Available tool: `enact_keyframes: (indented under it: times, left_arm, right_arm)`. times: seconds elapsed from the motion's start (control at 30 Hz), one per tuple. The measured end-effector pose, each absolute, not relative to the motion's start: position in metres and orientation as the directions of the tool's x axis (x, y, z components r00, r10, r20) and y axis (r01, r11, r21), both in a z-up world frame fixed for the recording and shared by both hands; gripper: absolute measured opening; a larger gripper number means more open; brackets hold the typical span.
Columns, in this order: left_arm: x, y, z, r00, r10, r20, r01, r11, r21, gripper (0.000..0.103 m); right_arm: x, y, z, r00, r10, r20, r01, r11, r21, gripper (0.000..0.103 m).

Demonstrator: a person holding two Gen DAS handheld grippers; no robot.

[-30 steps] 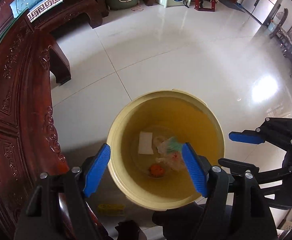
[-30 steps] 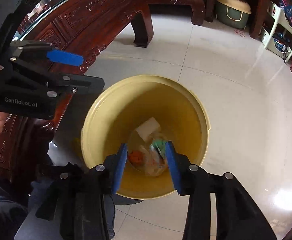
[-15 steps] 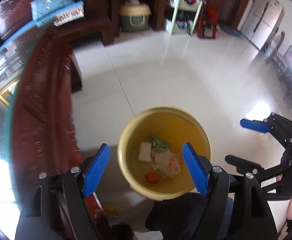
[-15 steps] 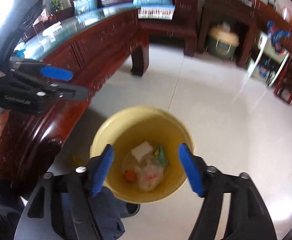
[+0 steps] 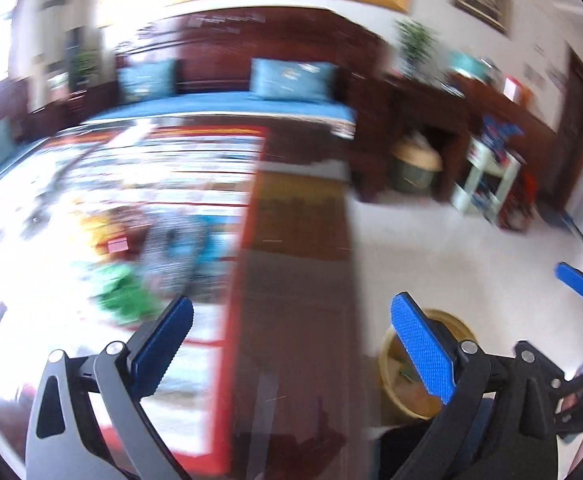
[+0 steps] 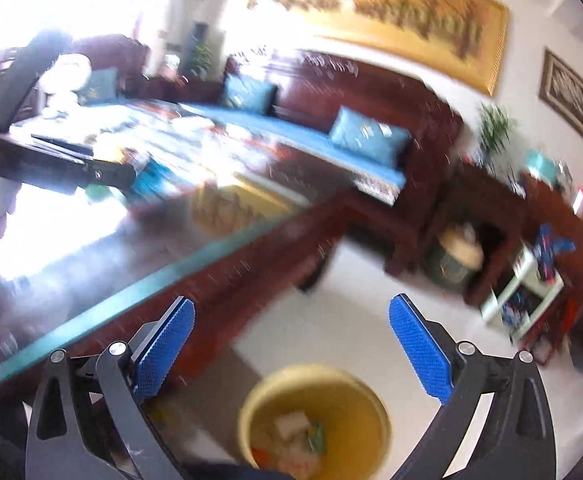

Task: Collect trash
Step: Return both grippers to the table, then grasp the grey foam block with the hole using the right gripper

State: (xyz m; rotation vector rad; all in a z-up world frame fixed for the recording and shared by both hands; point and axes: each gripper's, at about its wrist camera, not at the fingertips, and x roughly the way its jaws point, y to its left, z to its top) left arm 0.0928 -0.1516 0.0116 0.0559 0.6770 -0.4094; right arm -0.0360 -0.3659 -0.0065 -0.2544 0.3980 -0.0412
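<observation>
Both views are blurred. The left gripper (image 5: 289, 344) and the right gripper (image 6: 291, 344) are each spread wide with nothing between the blue pads.

A yellow bin (image 6: 315, 420) stands on the pale tiled floor (image 6: 371, 320), just beside the near edge of a dark wooden, glass-topped bench (image 6: 139, 256). Inside the bin lie a white scrap, an orange bit and crinkled wrappers.

On the bench top, toward its left side, sit smeared coloured shapes: something green (image 5: 125, 296) and something blue and round (image 5: 179, 240). They are too blurred to identify, but are probably the remaining trash. Judging by what is already in the bin, such pieces are likely light, soft and crushable, best pinched at a raised fold or edge.

The glass looks slick, so flat wrappers may slide. Glare hides much of the bench's left side. A blue-cushioned sofa (image 6: 331, 136) stands behind, well apart.
</observation>
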Motion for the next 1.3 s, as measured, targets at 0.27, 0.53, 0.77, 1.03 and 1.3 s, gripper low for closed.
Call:
enact_keyframes:
  times: [0.27, 0.53, 0.77, 1.03, 1.3]
  left_arm:
    - [0.088, -0.043, 0.019, 0.809, -0.161, -0.565, 0.165, 0.985, -0.046, 0.099]
    - [0.105, 0.016, 0.010, 0.804, -0.150, -0.576, 0.102, 0.988, -0.115, 0.099]
    - [0.137, 0.014, -0.007, 0.779, -0.170, -0.603, 0.107, 0.984, -0.140, 0.099]
    - [0.173, 0.006, -0.022, 0.754, -0.172, -0.634, 0.100, 0.984, -0.149, 0.099]
    - [0.186, 0.000, -0.031, 0.726, -0.202, -0.657, 0.128, 0.979, -0.160, 0.099]
  right_arm:
    - [0.008, -0.272, 0.018, 0.935, 0.083, -0.345, -0.157, 0.969, -0.193, 0.095]
    - [0.086, -0.227, 0.023, 0.849, 0.211, -0.484, -0.248, 0.969, -0.012, 0.093]
    - [0.143, -0.218, 0.000, 0.771, 0.227, -0.594, -0.278, 0.961, 0.006, 0.056]
    - [0.195, -0.229, -0.020, 0.700, 0.277, -0.659, -0.288, 0.953, 0.094, 0.053]
    - [0.220, -0.226, -0.025, 0.655, 0.305, -0.691, -0.309, 0.943, 0.123, 0.051]
